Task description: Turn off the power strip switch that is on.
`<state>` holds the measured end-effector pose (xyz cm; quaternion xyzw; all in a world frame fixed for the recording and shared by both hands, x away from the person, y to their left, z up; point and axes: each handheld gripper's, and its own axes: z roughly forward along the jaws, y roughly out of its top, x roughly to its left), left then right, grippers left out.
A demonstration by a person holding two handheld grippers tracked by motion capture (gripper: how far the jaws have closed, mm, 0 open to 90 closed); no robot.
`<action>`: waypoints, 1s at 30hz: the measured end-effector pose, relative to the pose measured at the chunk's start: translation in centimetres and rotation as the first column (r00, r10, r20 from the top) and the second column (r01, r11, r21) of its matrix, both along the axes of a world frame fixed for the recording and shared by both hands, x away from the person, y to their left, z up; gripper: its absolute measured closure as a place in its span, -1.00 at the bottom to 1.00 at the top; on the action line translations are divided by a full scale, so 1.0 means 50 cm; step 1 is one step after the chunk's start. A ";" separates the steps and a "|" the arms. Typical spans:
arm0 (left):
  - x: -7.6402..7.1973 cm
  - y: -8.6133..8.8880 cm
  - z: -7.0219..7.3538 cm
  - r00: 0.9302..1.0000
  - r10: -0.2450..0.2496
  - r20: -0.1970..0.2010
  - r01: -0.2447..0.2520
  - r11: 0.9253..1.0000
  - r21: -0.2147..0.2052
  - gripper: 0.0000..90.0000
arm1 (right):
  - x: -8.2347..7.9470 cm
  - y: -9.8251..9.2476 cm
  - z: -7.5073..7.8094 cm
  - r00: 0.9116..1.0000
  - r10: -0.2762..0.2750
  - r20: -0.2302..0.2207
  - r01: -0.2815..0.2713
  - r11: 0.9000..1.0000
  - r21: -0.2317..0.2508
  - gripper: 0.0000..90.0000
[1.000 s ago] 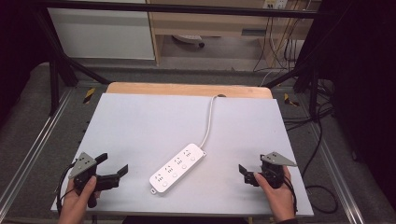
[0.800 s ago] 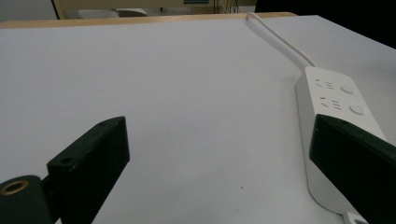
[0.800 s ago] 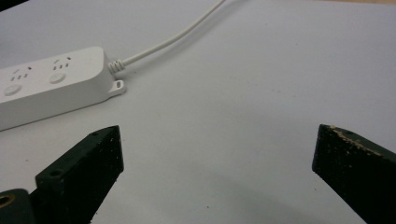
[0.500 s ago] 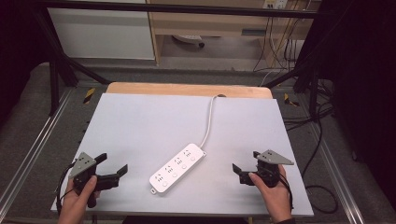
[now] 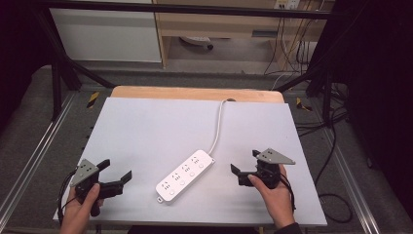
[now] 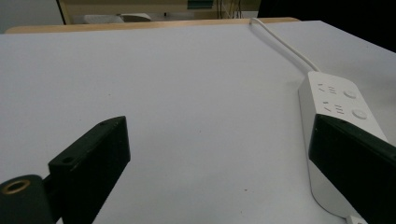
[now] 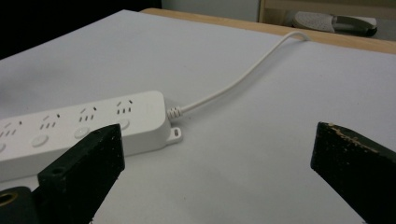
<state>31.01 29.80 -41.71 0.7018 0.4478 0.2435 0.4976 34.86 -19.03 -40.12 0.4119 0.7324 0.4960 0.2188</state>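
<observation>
A white power strip (image 5: 185, 175) lies diagonally near the middle of the grey table (image 5: 156, 126), its cord (image 5: 217, 126) running to the far edge. The left gripper (image 5: 116, 175), jaws spread wide and empty, rests at the near left, well apart from the strip. The right gripper (image 5: 245, 168), jaws likewise spread and empty, sits near the strip's right end, not touching it. A hand (image 5: 275, 197) holds it from the near edge.
</observation>
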 end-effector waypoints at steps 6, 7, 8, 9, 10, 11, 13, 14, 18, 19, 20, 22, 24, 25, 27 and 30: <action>0.001 -0.003 -0.001 1.000 -0.005 -0.006 0.005 1.000 0.004 -0.88 | 0.012 0.029 0.012 1.000 0.006 -0.002 -0.006 1.000 0.022 -0.95; 0.001 -0.003 -0.001 1.000 -0.002 -0.004 0.002 1.000 0.006 -0.88 | 0.012 0.029 0.012 1.000 0.006 -0.002 -0.006 1.000 0.022 -0.95; 0.001 -0.003 -0.001 1.000 -0.002 -0.005 0.002 1.000 0.004 -0.88 | 0.013 0.033 0.012 1.000 0.013 0.002 -0.013 1.000 0.026 -0.93; 0.000 -0.003 -0.001 1.000 -0.001 -0.004 0.001 1.000 0.005 -0.88 | 0.013 0.037 0.013 1.000 0.020 0.003 -0.020 0.999 0.026 -0.88; 0.000 -0.003 -0.001 1.000 -0.003 -0.003 0.003 1.000 0.005 -0.88 | 0.012 0.041 0.013 1.000 0.023 0.011 -0.024 0.999 0.026 -0.84; -0.001 -0.003 -0.001 1.000 -0.003 -0.002 0.003 1.000 0.006 -0.88 | 0.012 0.045 0.013 1.000 0.026 0.015 -0.026 0.999 0.029 -0.81; -0.001 -0.003 -0.001 1.000 -0.006 -0.003 0.006 1.000 0.009 -0.88 | 0.010 0.051 0.014 0.999 0.033 0.022 -0.033 0.999 0.034 -0.70; 0.000 -0.004 -0.001 1.000 -0.007 -0.001 0.007 1.000 0.008 -0.88 | 0.010 0.054 0.014 0.999 0.036 0.031 -0.037 0.999 0.032 -0.62; 0.001 -0.006 -0.002 1.000 -0.014 -0.006 0.014 1.000 0.010 -0.88 | 0.009 0.060 0.017 0.998 0.043 0.046 -0.045 0.998 0.038 -0.34; 0.001 -0.007 -0.002 1.000 -0.015 -0.007 0.015 1.000 0.012 -0.88 | 0.009 0.062 0.017 0.998 0.048 0.047 -0.050 0.998 0.042 -0.27; 0.001 -0.007 -0.002 1.000 -0.017 -0.007 0.017 1.000 0.012 -0.88 | 0.009 0.063 0.018 0.998 0.052 0.048 -0.054 0.998 0.043 -0.20; 0.001 -0.007 -0.002 1.000 -0.017 -0.005 0.017 1.000 0.013 -0.88 | 0.008 0.066 0.016 0.996 0.078 0.048 -0.081 0.995 0.053 0.05; 0.000 -0.007 -0.002 1.000 -0.020 -0.005 0.020 1.000 0.015 -0.88 | 0.008 0.068 0.015 0.995 0.084 0.046 -0.086 0.995 0.050 0.14; 0.000 -0.007 -0.002 1.000 -0.020 -0.004 0.020 1.000 0.015 -0.88 | 0.006 0.070 0.014 0.994 0.092 0.052 -0.095 0.994 0.051 0.26; 0.000 -0.007 -0.001 1.000 -0.019 0.002 0.019 1.000 0.016 -0.88 | 0.004 0.074 0.014 0.993 0.096 0.065 -0.099 0.994 0.048 0.40; -0.001 -0.007 0.001 1.000 -0.014 0.013 0.014 1.000 0.013 -0.89 | 0.001 0.079 0.009 0.991 0.104 0.080 -0.107 0.993 0.042 0.57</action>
